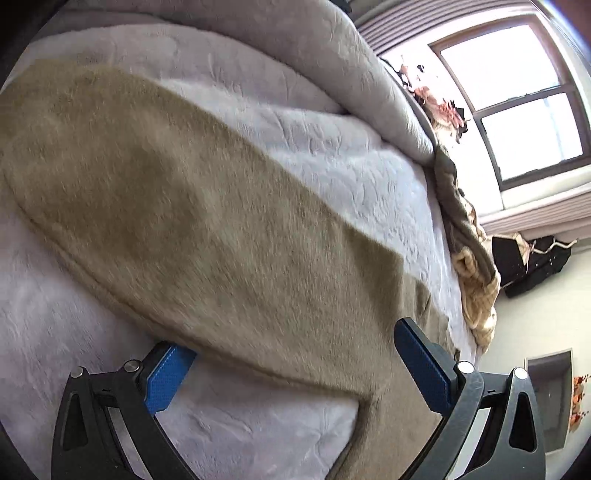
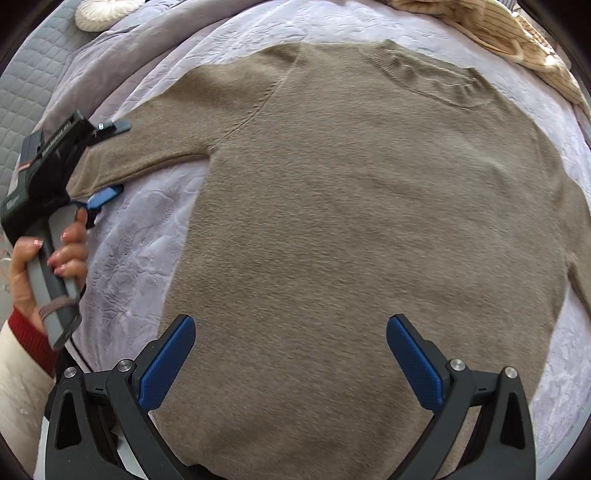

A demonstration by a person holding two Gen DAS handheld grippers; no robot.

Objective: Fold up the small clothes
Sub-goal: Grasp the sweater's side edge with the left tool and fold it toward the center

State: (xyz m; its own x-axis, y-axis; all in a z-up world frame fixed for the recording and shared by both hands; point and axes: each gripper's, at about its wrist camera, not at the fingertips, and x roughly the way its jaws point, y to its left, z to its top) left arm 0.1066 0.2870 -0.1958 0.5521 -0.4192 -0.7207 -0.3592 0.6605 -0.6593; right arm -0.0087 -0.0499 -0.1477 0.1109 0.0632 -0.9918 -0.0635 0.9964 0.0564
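A tan-brown knit sweater (image 2: 351, 206) lies flat on a lilac bedspread (image 2: 140, 236), collar at the far side. Its left sleeve (image 1: 177, 206) stretches out to the side. My left gripper (image 1: 291, 354) is open, its blue-padded fingers straddling the sleeve near the cuff end; it also shows in the right wrist view (image 2: 114, 158), held by a hand. My right gripper (image 2: 291, 354) is open and empty above the sweater's lower body near the hem. The right sleeve (image 2: 576, 273) runs off the right edge of view.
A pile of cream and olive clothes (image 1: 472, 266) lies at the bed's far edge, also in the right wrist view (image 2: 509, 33). A grey folded duvet (image 1: 325, 62) lies along the bed. A window (image 1: 517, 96) and dark items stand beyond.
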